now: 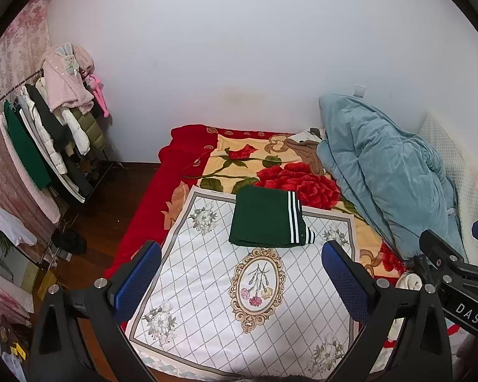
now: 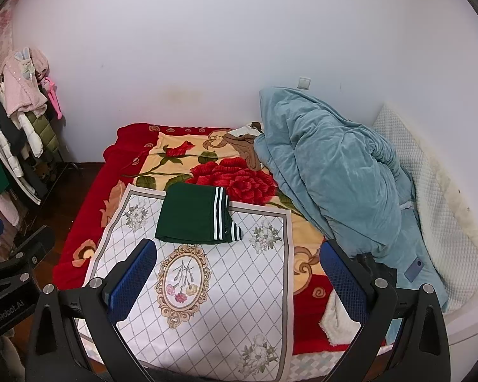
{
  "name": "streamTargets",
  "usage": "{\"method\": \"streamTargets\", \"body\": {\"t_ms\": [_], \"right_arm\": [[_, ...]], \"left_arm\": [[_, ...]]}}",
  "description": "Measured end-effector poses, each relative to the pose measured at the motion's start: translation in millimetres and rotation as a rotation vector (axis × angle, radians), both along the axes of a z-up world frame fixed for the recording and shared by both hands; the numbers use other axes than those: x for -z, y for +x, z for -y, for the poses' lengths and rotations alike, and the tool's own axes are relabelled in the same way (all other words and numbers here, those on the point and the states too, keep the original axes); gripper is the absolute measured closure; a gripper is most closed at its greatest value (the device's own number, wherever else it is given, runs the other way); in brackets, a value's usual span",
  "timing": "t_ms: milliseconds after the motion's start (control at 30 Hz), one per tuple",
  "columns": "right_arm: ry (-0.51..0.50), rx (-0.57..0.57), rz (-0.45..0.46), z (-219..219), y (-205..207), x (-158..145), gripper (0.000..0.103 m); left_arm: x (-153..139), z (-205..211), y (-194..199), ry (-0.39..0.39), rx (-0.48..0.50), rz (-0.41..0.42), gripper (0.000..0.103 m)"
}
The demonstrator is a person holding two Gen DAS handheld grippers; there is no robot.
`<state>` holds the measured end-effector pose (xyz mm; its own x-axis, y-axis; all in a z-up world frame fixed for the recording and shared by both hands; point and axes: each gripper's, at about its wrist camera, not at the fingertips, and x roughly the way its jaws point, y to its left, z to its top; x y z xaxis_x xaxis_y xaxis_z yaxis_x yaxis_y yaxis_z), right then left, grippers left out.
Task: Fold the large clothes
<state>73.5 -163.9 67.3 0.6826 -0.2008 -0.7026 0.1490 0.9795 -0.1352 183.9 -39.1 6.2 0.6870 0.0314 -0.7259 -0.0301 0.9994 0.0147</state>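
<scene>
A dark green garment with white stripes (image 1: pixel 269 219) lies folded into a neat rectangle at the far end of a white floral cloth (image 1: pixel 226 302) spread on the bed. It also shows in the right wrist view (image 2: pixel 197 218) on the same cloth (image 2: pixel 226 302). My left gripper (image 1: pixel 242 273) is open and empty, held above the cloth, short of the garment. My right gripper (image 2: pixel 239 270) is open and empty too, above the cloth's right part. The right gripper's body shows at the right edge of the left wrist view.
The bed carries a red rose blanket (image 1: pixel 239 165). A bunched blue duvet (image 1: pixel 382 172) fills its right side against a white quilted pad (image 2: pixel 430 191). A brown garment (image 2: pixel 243 149) lies by the duvet. A clothes rack (image 1: pixel 47 133) stands at left over wooden floor.
</scene>
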Motion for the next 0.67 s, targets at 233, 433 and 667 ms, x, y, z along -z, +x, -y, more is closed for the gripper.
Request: {"method": "streamTargets", "body": {"t_ms": [233, 433, 667], "right_arm": [[0.0, 0.006, -0.001, 1.5, -5.7, 0.6, 0.0], [-0.003, 0.007, 0.002, 3.3, -4.6, 0.1, 0.0], [-0.002, 0.01, 0.001, 4.1, -5.8, -0.6, 0.0]], "left_arm": [[-0.2, -0.2, 0.2, 0.0, 0.001, 0.001, 0.001], [-0.8, -0.5, 0.1, 0.001, 0.001, 0.0, 0.001], [-2.9, -1.9, 2.2, -0.003, 0.001, -0.002, 0.001]]}}
